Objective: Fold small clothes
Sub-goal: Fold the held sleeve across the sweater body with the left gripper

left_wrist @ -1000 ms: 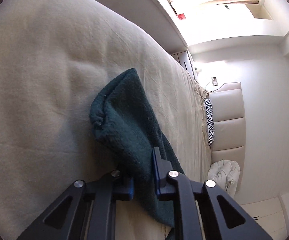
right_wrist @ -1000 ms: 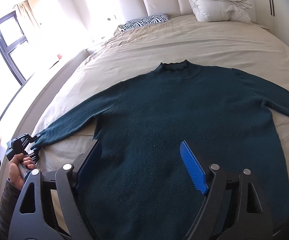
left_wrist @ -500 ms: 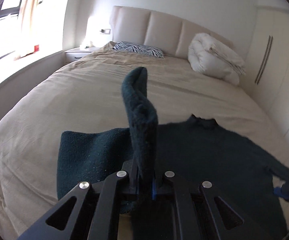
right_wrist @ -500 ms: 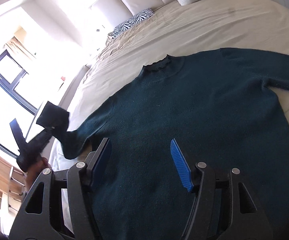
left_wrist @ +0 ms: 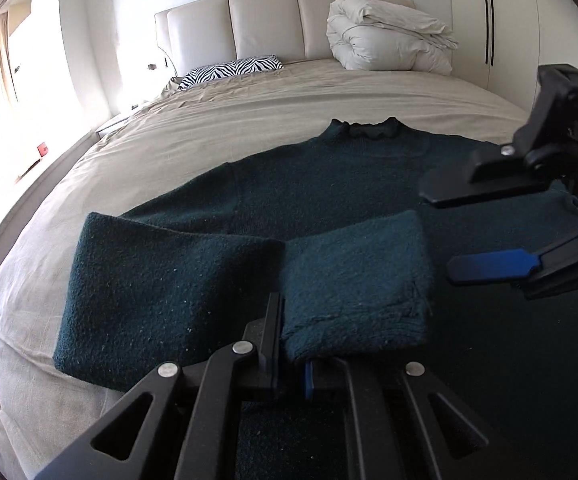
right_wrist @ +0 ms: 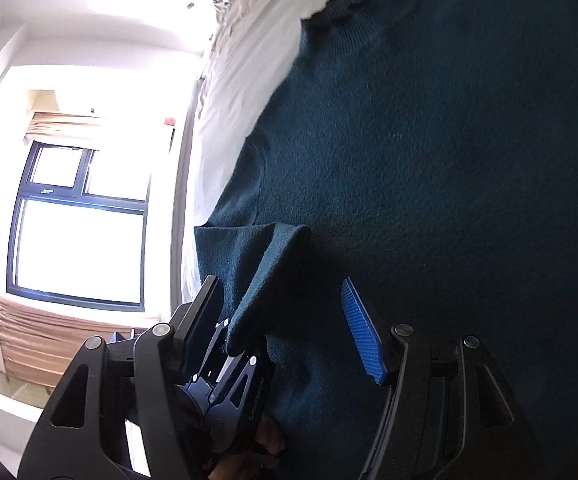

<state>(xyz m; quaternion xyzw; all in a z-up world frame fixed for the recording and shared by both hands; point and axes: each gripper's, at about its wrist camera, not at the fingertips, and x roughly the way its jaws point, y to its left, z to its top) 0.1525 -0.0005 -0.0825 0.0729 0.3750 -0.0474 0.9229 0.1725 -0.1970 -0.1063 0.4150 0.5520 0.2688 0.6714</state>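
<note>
A dark green sweater (left_wrist: 349,176) lies flat on the beige bed (left_wrist: 209,128), collar toward the headboard. Its left sleeve (left_wrist: 169,280) is folded back across the body. My left gripper (left_wrist: 291,340) is shut on the sleeve's cuff (left_wrist: 357,280), holding it just above the sweater's front. My right gripper (left_wrist: 439,234) comes in from the right, jaws apart, its tips close to the cuff's edge. In the right wrist view the sweater (right_wrist: 429,160) fills the frame. There the right gripper (right_wrist: 281,320) is open, and the cuff (right_wrist: 257,272) and left gripper (right_wrist: 229,364) show between its fingers without touching the pads.
A folded white duvet (left_wrist: 385,36) and a zebra pillow (left_wrist: 233,70) lie at the head of the bed. Wardrobe doors (left_wrist: 489,20) stand to the right. A window (right_wrist: 81,240) is on the left side.
My left gripper rolled upright and carried the cuff from the bed's left side over the sweater's body, doubling the sleeve. The right gripper sank close to the sweater, rolled, and its jaws narrowed.
</note>
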